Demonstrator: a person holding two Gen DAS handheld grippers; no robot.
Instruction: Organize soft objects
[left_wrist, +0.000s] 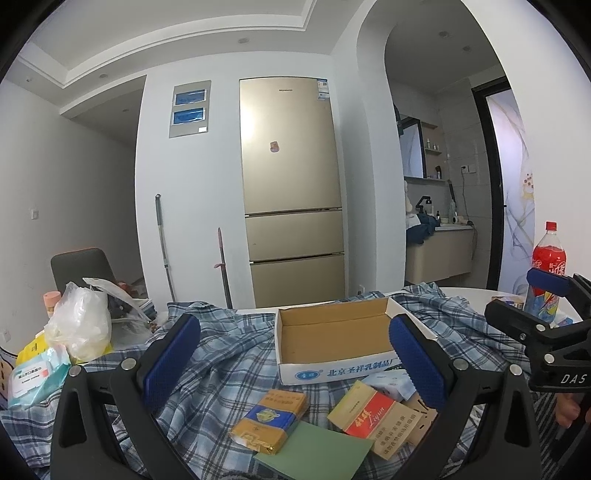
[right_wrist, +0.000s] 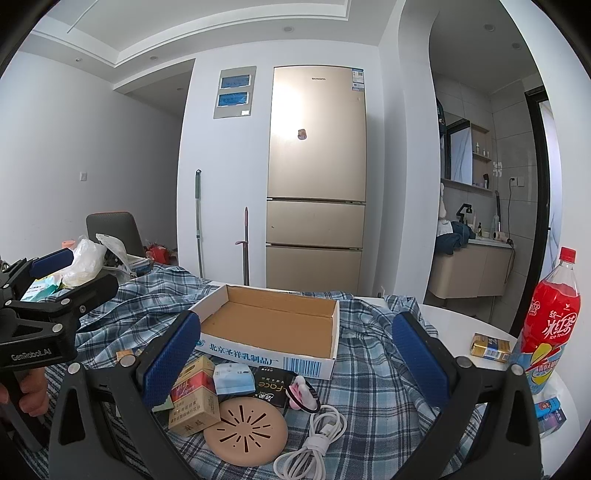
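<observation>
Both my grippers hang above the cluttered worktop with nothing in them: the left gripper (left_wrist: 295, 365) has its blue-padded fingers (left_wrist: 171, 362) spread wide, and the right gripper (right_wrist: 295, 363) is spread just as wide. The soft thing I take to be my job, the rumpled blue-and-white plaid cloth (right_wrist: 373, 373), lies across the round white worktop (right_wrist: 458, 321) under almost everything. The shallow open cardboard box with blue print (right_wrist: 273, 325) sits empty on it, and at the near edge lie the red-and-gold cigarette pack (right_wrist: 194, 398), the tan slotted round disc (right_wrist: 245, 432), the coiled white cable (right_wrist: 317, 439) and the small pale-blue tissue packet (right_wrist: 232, 378).

My worry is the cloth itself. If I pinch and pull it, whatever rests on it will probably ride along, and the box could tip or slide. The tall red iced-tea bottle (right_wrist: 546, 325) stands at the right, near the cloth's edge; a tug that way might topple it. The loose cable could also snag a finger.
</observation>
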